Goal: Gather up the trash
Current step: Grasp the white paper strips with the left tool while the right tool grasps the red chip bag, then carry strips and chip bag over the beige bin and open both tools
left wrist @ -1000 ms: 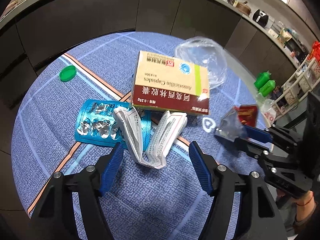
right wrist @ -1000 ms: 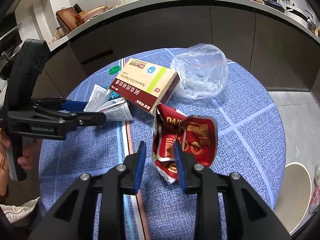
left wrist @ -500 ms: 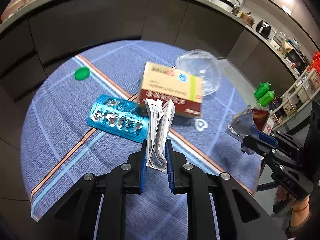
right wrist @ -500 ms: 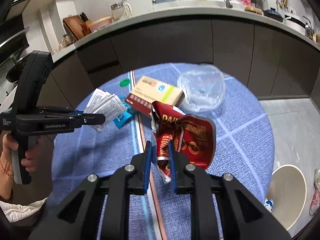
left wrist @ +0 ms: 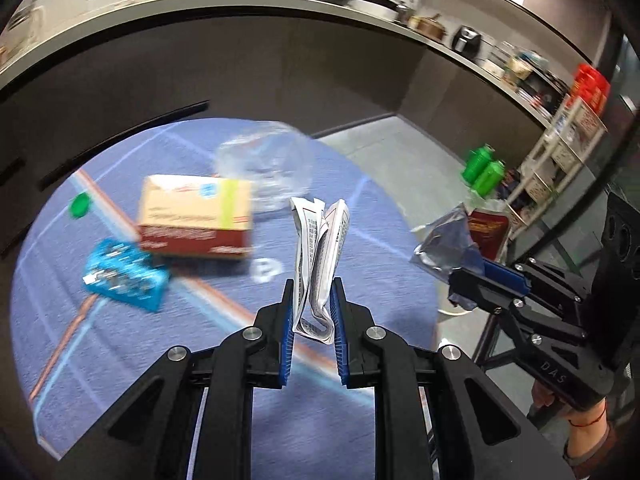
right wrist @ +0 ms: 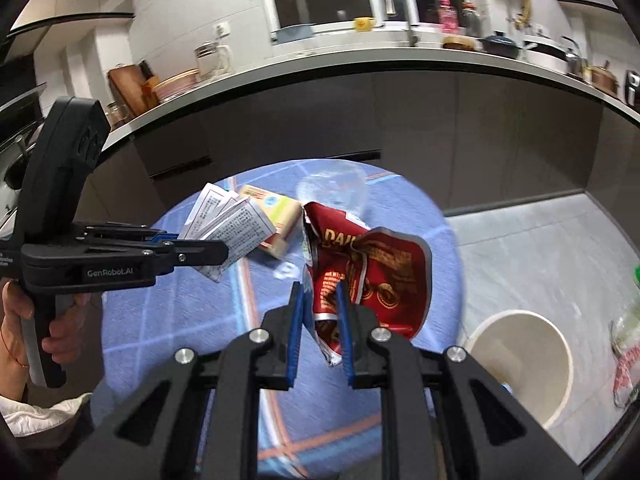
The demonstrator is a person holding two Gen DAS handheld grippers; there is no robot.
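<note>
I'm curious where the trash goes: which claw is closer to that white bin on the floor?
Right. The right claw hangs over the table edge beside the white bin; the left claw is further across the table.

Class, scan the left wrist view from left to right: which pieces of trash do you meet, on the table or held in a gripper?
Green cap → blue pill pack → medicine box → folded leaflet in the left gripper → red snack wrapper in the right gripper.

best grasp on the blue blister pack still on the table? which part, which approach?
The blister pack lies flat on the tablecloth, so take a thin long edge, probably the near one facing the camera, which looks free. The far corner sits close by the medicine box. Come in low from the near side, jaws spanning its thickness; motion blur hides finer detail.
</note>
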